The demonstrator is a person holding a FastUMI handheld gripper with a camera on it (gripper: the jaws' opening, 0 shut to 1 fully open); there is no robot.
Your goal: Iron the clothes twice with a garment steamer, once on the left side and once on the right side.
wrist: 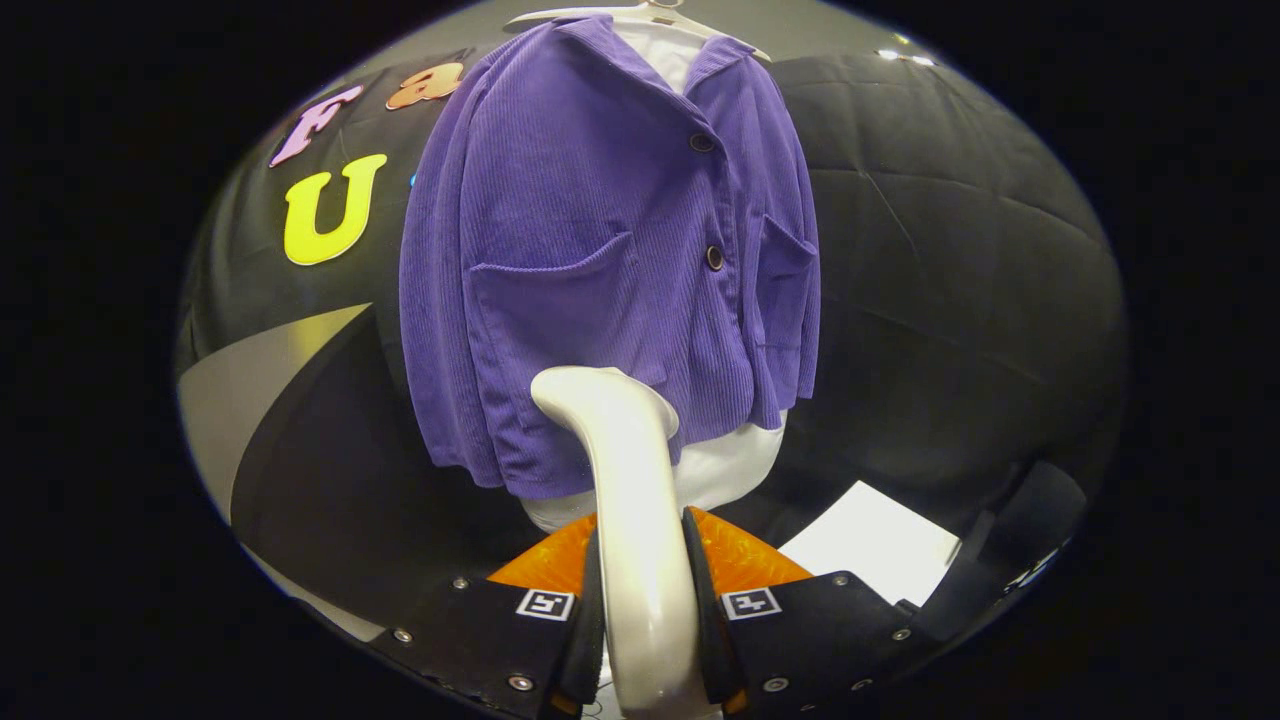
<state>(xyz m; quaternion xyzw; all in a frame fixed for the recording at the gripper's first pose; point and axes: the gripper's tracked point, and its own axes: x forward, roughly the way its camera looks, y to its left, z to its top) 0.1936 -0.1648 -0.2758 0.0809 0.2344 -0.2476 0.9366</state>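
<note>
Gripper view: a purple jacket point(600, 260) hangs on a pale hanger point(640, 15) over a white garment point(720, 470), against the black quilted wall point(950, 250). A white sheet point(870, 555) lies low beside it, perhaps on a desk. The jaws are closed around the white garment steamer point(630, 480), both fingers point(590, 610) pressing its handle, its head at the jacket's hem

ahead: purple jacket point(600, 270) blocks, steamer point(625, 470) head against it | flanks: open room
</note>
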